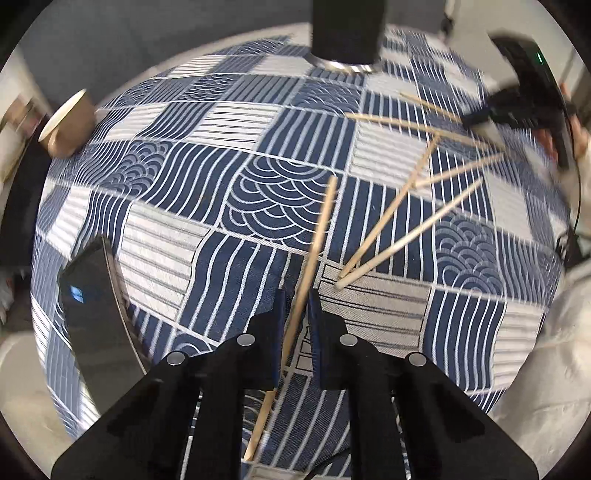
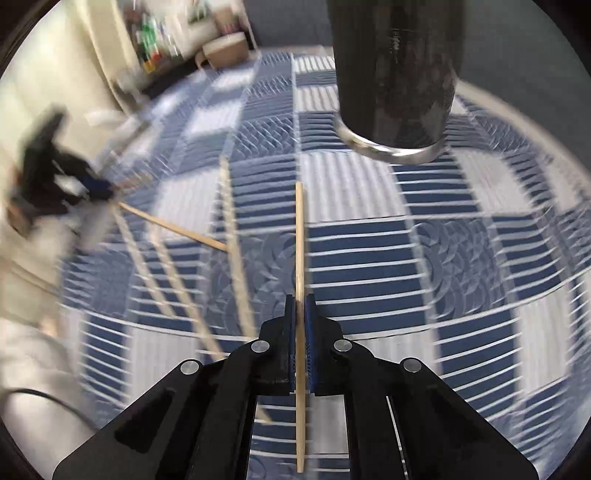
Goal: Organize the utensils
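Observation:
My left gripper [image 1: 296, 295] is shut on a wooden chopstick [image 1: 320, 232] that runs forward between the blue pads, above the blue patterned tablecloth. Several loose chopsticks [image 1: 384, 218] lie on the cloth to its right. A tall black cylindrical holder [image 1: 347, 33] with a metal base stands at the far side. My right gripper [image 2: 300, 301] is shut on another chopstick [image 2: 300, 236], pointing toward the black holder [image 2: 397, 74]. Several loose chopsticks [image 2: 162, 280] lie blurred to its left. The left gripper also shows blurred in the right wrist view [image 2: 99, 188], and the right gripper in the left wrist view [image 1: 476, 118].
A paper cup [image 1: 68, 125] lies on its side at the far left table edge. A black phone [image 1: 96, 302] lies on the cloth at the near left. A shelf with bottles [image 2: 155, 40] and a stool [image 2: 225, 48] stand beyond the table.

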### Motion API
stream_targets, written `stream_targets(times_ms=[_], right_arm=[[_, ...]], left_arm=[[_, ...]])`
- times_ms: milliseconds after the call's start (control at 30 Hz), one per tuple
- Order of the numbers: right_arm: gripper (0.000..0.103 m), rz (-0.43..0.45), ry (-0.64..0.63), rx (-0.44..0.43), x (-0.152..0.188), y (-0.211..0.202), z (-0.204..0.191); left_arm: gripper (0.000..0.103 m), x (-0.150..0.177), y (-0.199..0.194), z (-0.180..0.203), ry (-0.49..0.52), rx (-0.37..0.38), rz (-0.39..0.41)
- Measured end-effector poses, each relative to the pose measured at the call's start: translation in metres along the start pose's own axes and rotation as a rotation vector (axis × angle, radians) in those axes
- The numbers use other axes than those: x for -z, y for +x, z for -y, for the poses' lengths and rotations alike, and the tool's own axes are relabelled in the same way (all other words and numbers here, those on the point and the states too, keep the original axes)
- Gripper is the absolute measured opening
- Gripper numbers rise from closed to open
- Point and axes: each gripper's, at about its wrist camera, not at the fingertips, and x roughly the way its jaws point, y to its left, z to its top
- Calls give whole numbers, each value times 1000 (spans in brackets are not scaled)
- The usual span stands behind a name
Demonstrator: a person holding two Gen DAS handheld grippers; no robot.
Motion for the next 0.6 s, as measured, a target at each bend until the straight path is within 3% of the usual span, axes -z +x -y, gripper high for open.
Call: stream_targets(times_ms=[200,433,600], right_arm=[[5,183,210,-246,25,-24,41],[5,277,225,-285,26,-49,52],[5,338,181,-281,4,-75,42]], left_arm=[[5,15,-8,-10,-130,53,115],[5,5,-40,-17,-177,11,320],[5,-19,-68,-20,-178,8,467]])
